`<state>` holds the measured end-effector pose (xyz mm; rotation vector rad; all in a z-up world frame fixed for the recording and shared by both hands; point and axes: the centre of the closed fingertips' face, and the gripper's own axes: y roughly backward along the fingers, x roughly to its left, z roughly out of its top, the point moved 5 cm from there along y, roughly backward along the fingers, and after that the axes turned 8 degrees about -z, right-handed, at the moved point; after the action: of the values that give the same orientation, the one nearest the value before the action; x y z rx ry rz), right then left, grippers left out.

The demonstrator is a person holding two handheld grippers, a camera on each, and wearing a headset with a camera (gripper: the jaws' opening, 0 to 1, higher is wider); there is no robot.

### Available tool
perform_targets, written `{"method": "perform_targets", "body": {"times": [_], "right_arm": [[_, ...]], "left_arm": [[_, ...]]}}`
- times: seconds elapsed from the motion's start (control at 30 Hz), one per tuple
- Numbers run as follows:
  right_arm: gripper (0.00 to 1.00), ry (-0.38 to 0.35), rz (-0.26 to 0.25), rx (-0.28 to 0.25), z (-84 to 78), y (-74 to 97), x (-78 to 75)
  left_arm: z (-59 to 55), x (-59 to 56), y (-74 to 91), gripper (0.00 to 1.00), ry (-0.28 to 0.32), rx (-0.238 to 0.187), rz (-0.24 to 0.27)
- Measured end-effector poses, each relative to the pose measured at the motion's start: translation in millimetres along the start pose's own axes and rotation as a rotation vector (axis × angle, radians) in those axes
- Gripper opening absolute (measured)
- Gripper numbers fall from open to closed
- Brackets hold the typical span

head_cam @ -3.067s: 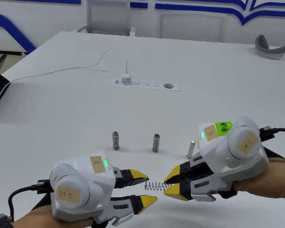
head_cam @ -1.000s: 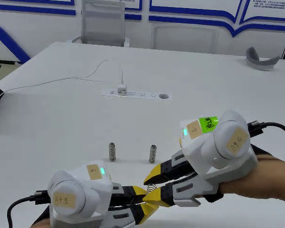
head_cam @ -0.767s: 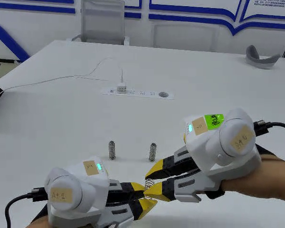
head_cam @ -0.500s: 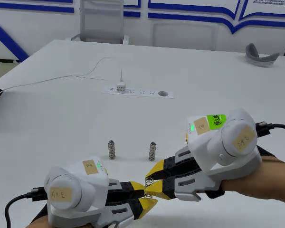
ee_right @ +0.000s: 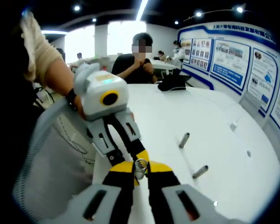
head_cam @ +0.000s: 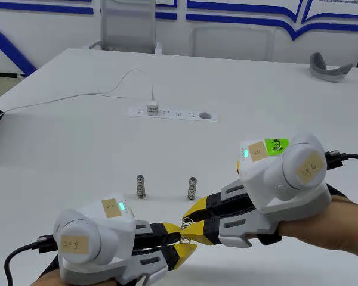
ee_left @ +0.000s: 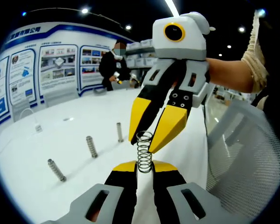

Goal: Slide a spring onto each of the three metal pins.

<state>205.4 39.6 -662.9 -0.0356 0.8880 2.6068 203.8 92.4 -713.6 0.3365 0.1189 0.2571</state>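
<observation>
A spring point(ee_left: 144, 151) is pinched at one end by the jaws of the left gripper point(ee_left: 144, 167) and at the other by those of the right gripper point(ee_left: 143, 143), above the table point(head_cam: 77, 137). Beyond, a bare pin point(ee_left: 120, 132) is seen upright beside two sprung pins point(ee_left: 91, 146).

In head view, the right gripper point(head_cam: 186, 226) seemingly hides the bare pin point(ee_left: 120, 132); the spring point(head_cam: 187, 223) barely shows.

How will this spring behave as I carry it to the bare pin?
The spring is thin open coil, so probably light and squashy under a hard pinch. Round and narrow in the left gripper, it could pivot or pop out.
</observation>
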Motion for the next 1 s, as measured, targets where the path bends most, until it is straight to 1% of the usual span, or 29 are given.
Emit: {"method": "perform_targets", "body": {"times": [0.3,0.5,0.73,1.0], "right_arm": [[0.12,-0.011,-0.020,0.000,-0.2,4.0,-7.0],[0.12,-0.018,-0.037,0.000,-1.5,7.5,-12.4],[0.12,-0.027,-0.061,-0.004,-1.9,13.4,-19.4],[0.12,-0.046,-0.098,-0.002,-6.5,23.3,-30.2]], "left_arm": [[-1.0,7.2,3.4,0.22,0.022,-0.003,0.027],[-0.7,12.9,7.2,0.27,0.040,-0.016,0.055],[0.7,16.6,10.3,0.32,0.048,-0.022,0.074],[4.4,25.1,18.4,0.37,0.062,-0.041,0.108]]}}
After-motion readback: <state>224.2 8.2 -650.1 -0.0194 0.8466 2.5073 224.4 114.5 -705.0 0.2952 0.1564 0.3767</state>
